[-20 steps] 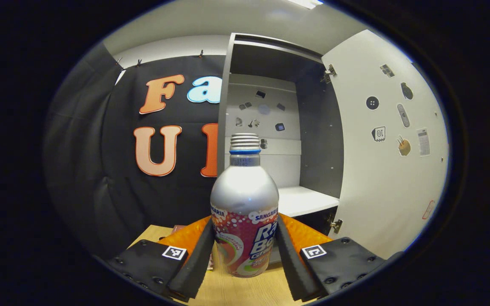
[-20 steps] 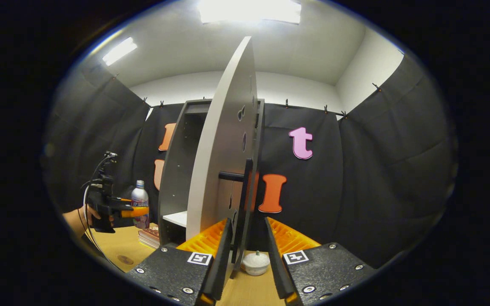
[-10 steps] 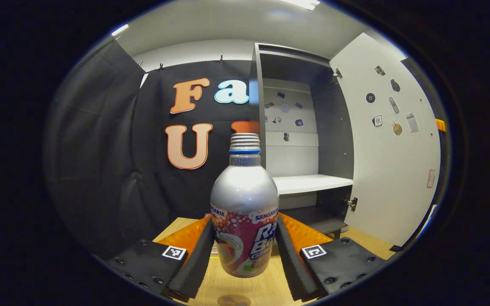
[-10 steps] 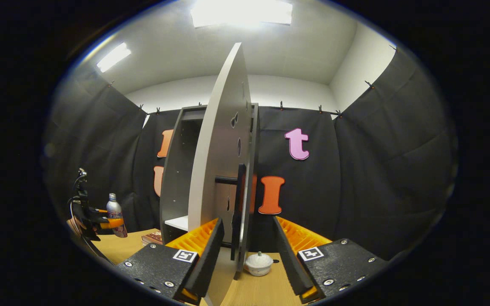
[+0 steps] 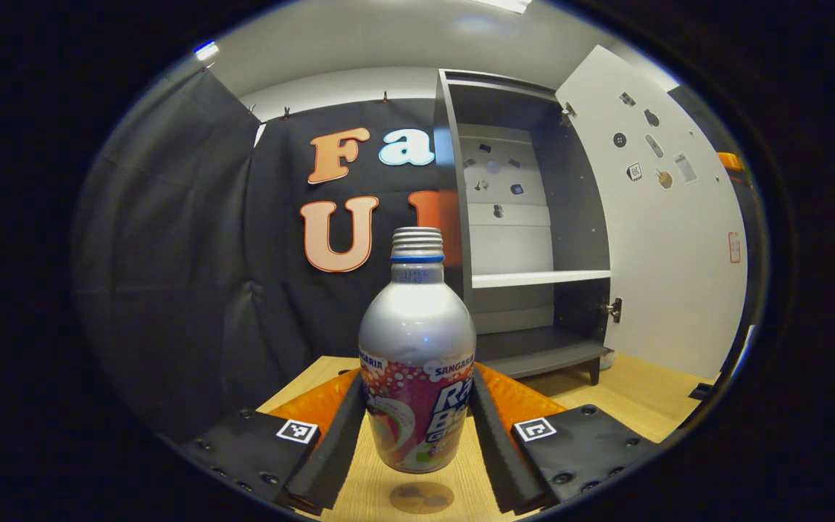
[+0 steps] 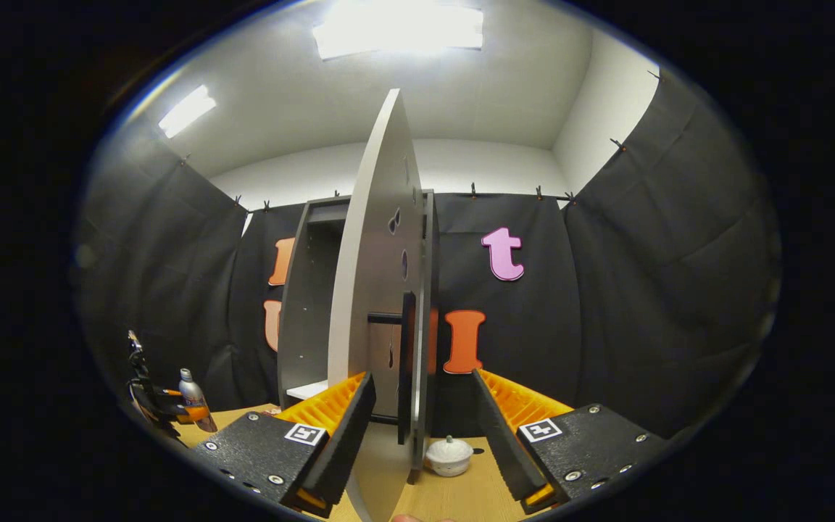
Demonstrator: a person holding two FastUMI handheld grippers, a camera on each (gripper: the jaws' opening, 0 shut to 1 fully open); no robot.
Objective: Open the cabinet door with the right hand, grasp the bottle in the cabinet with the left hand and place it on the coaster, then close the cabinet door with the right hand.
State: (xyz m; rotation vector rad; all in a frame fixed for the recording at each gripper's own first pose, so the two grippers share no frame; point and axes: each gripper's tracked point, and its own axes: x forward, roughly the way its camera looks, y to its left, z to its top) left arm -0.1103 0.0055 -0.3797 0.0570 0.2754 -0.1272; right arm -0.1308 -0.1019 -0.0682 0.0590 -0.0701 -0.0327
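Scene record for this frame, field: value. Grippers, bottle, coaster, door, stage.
left gripper: shut on the bottle, a finger pressing each side
bottle: upright, cap on, held above the table
coaster: round, on the wooden table, just below the bottle's base
bottle on coaster: not yet, a gap shows beneath the bottle
right gripper: open, fingers either side of the door's edge, not pressing it
cabinet door: swung wide open
cabinet: shelves bare where they show
door handle: dark bar, between the right gripper's fingers
small white lidded pot: on the table beside the door
stage: door open, bottle out, placing pending

Light wooden table (image 5: 635, 399) bearing the open cabinet (image 5: 526, 217). A round coaster (image 5: 421, 498) lies near its front edge. A small white lidded pot (image 6: 449, 456) stands beside the cabinet door.
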